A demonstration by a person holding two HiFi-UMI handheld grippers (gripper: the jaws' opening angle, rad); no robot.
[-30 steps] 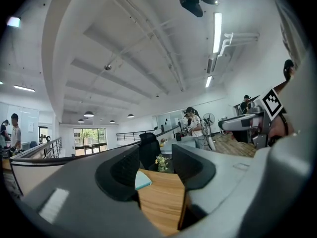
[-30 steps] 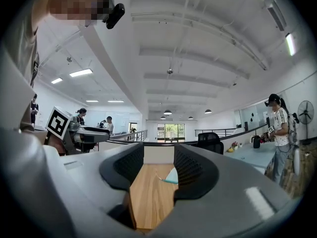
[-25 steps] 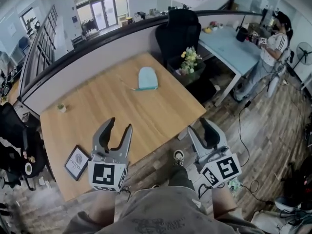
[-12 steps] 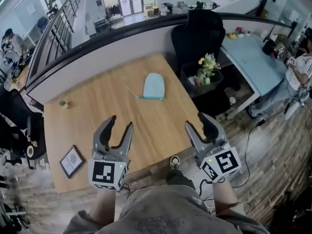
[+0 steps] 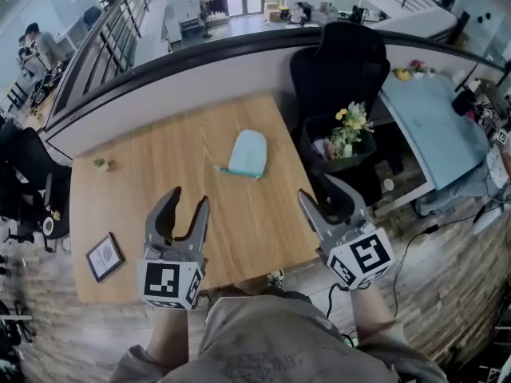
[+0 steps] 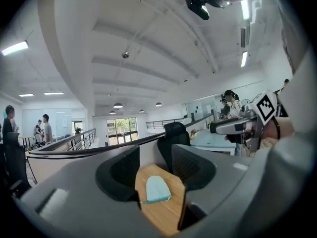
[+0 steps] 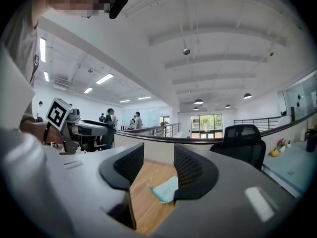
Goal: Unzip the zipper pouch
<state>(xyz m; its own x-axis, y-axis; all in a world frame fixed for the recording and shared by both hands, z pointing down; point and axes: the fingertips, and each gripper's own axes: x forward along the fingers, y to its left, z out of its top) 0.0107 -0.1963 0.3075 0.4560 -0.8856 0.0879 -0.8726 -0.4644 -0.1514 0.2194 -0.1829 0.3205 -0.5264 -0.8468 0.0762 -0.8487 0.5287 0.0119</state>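
The zipper pouch (image 5: 247, 153) is a small, soft piece of pale blue-green fabric. Its far end is rounded and its near edge is straight, with a darker teal zipper along it. A thin tail of the zipper sticks out to the left. The pouch lies flat on the far middle part of the wooden table (image 5: 160, 174), which has a smooth, light grain.

The left gripper (image 5: 188, 206) hangs over the near part of the table, and the right gripper (image 5: 326, 202) is at the table's near right corner. Both have grey jaws with ribbed black pads, spread wide, and nothing is between them. The pouch is well apart from both.

A small potted plant (image 5: 100, 163) stands at the far left, and a framed card (image 5: 104, 256) lies at the near left corner. Behind the table's right side is a black office chair (image 5: 339, 62), with a dark basket of flowers (image 5: 347, 130) in front of it.
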